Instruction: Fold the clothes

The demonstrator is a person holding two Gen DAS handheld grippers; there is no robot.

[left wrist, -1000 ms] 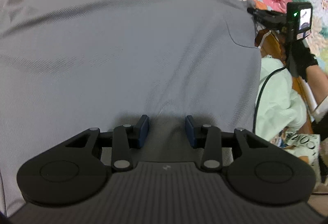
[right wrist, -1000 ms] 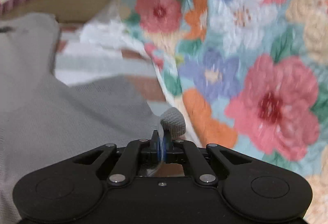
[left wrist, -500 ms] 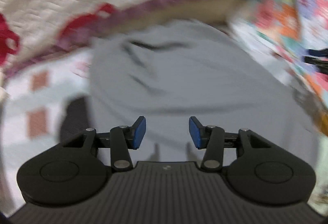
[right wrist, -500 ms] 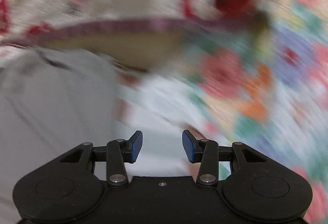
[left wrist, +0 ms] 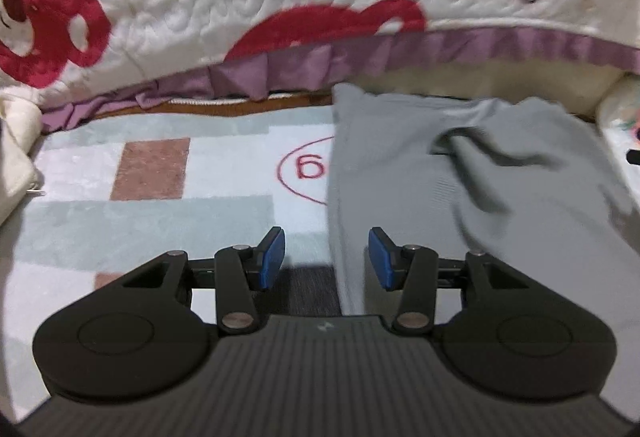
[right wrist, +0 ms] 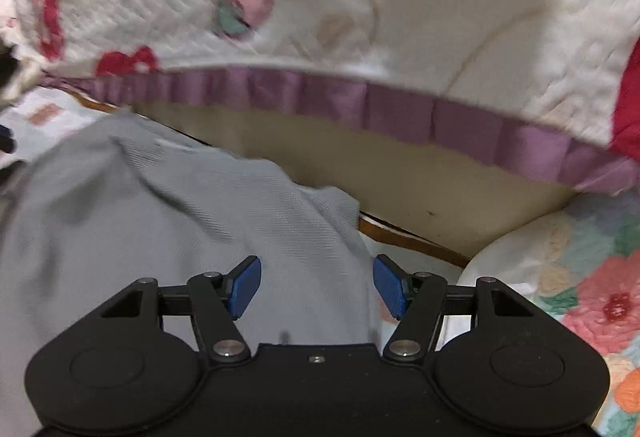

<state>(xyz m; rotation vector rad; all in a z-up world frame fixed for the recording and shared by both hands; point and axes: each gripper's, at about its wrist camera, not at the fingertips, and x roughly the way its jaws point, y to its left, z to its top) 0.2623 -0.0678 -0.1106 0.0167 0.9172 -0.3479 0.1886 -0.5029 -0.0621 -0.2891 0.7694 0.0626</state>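
Left tongs (left wrist: 326, 257) stood part open, empty, over the left edge of the grey garment (left wrist: 460, 189). Right tongs (right wrist: 316, 285) were opening wide above the garment's right side, pads clear of the cloth. The garment lay spread on a patterned rug (left wrist: 160, 197), its far edge rumpled near the purple-frilled quilt (left wrist: 280, 17) hanging beyond.
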